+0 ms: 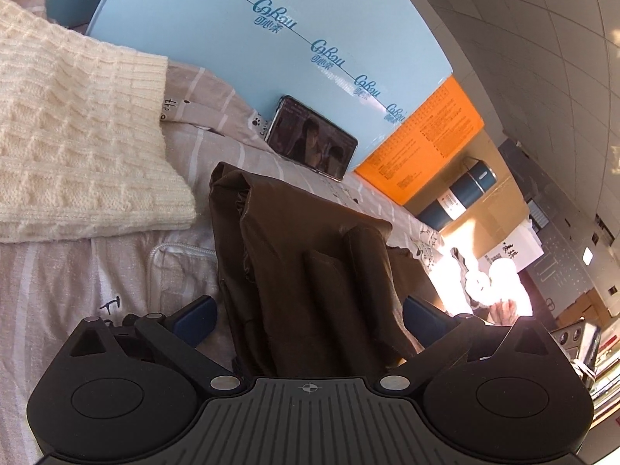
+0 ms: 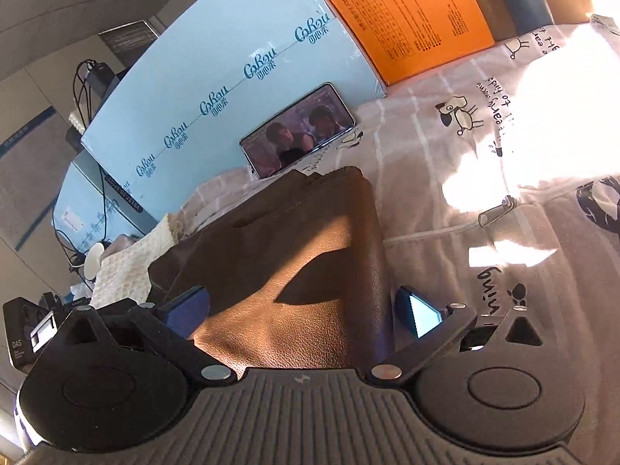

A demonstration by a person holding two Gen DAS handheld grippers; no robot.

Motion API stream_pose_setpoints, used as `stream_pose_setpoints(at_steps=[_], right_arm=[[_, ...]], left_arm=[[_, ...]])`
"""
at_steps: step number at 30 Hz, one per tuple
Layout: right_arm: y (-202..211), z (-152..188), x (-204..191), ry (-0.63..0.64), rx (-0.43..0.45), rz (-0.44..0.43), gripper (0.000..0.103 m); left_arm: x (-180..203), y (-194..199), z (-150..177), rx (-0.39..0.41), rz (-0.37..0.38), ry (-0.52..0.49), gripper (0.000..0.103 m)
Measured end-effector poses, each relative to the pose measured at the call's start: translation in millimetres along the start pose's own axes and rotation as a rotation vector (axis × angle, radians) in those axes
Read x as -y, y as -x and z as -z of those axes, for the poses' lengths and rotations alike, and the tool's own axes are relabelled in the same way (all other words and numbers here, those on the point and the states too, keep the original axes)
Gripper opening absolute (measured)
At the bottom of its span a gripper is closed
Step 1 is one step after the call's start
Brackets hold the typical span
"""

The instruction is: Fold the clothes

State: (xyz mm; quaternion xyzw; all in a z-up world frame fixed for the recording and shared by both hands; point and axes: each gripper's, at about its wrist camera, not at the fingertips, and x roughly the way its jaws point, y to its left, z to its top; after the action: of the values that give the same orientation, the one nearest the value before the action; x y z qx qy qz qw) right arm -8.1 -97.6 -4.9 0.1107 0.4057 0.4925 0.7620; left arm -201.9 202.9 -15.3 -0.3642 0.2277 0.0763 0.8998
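Observation:
A dark brown leather-look garment [image 1: 310, 263] lies folded on the striped beige bedsheet [image 1: 58, 279]. It also shows in the right wrist view [image 2: 294, 271]. My left gripper [image 1: 308, 317] is open, its blue-padded fingers on either side of the garment's near end. My right gripper [image 2: 302, 310] is open too, its fingers straddling the garment's near edge. A folded cream knit sweater [image 1: 77, 135] lies to the left of the brown garment; its edge shows in the right wrist view [image 2: 128, 267].
A phone [image 1: 314, 143] with a lit screen leans against a light blue box [image 1: 271, 46]; it also shows in the right wrist view [image 2: 298, 128]. An orange box [image 1: 426, 147] and a dark blue bottle [image 1: 457, 197] stand to the right. A zipper [image 2: 492, 213] runs across the sheet.

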Motion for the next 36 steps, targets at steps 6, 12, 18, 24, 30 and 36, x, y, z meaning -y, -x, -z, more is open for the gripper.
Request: stream_pose_setpoints(at_steps=[6,12,18,24,30,36], right_arm=[[-6,8,-8,0.059,-0.006,-0.032,0.103],[-4,6,-3,0.015,-0.043,-0.142,0.103],[-3,8,-7,0.015,-0.030,-0.115,0.093],[-6,13,-6,0.035,0.008,-0.032,0.071],[5,11,10,-0.067,0.051,-0.048,0.042],[22,8,22,-0.158,0.114,-0.119,0.027]], left_arm=[[2,-5,3,-0.024,0.064,0.017,0.103],[0,-9,3,-0.038,0.182,0.057,0.103],[9,-13,9,-0.059,0.237,0.008,0.102],[21,-13,15,0.000,0.130,-0.112,0.092],[20,-15,16,0.044,0.098,-0.143,0.047],[23,-11,20,0.075,0.210,-0.154,0.033]])
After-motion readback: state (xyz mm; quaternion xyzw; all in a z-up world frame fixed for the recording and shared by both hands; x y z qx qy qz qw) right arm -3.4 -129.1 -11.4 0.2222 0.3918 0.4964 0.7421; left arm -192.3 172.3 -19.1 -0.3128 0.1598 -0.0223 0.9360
